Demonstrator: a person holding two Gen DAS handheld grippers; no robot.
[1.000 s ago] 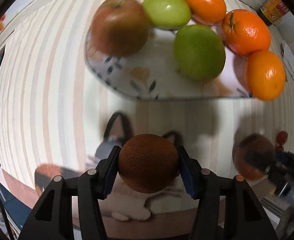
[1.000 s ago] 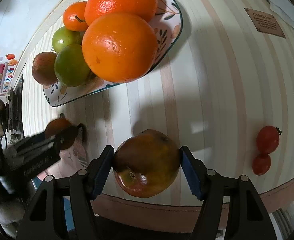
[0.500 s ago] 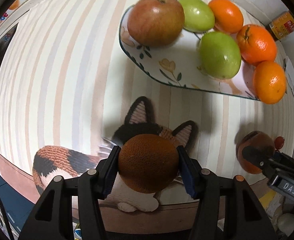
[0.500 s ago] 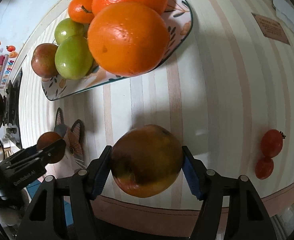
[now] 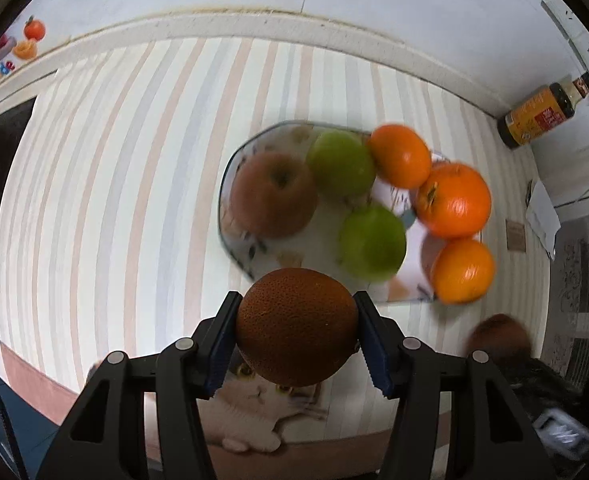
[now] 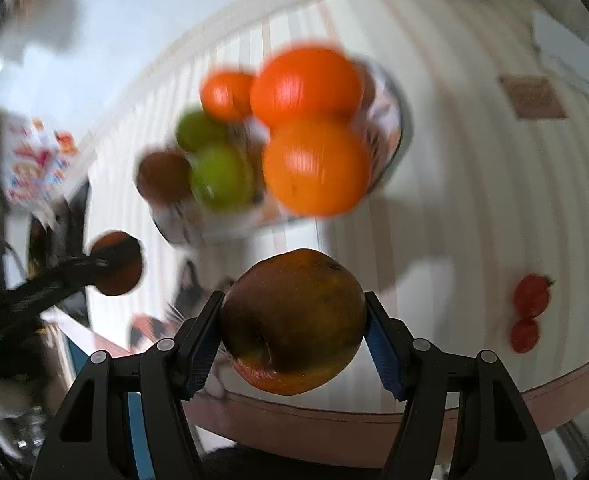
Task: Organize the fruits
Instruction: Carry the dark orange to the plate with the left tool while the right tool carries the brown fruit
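Note:
My left gripper [image 5: 296,338] is shut on a dark orange [image 5: 296,326] held above the near table edge, just in front of the patterned fruit plate [image 5: 230,236]. The plate holds a red apple [image 5: 272,194], two green apples [image 5: 372,242], and three oranges [image 5: 452,200]. My right gripper [image 6: 294,328] is shut on a reddish-brown apple [image 6: 292,320], also held up near the plate [image 6: 394,128]. The left gripper with its orange shows at the left of the right wrist view [image 6: 114,264].
Two cherry tomatoes [image 6: 530,312] lie on the striped tablecloth to the right. A cat-shaped knitted mat [image 5: 254,412] lies under the left gripper. A sauce bottle [image 5: 542,116] stands at the back right by the wall.
Both grippers have lifted and tilted up with their fruit, so the plate sits farther off and the back wall shows. Both views are motion-blurred.

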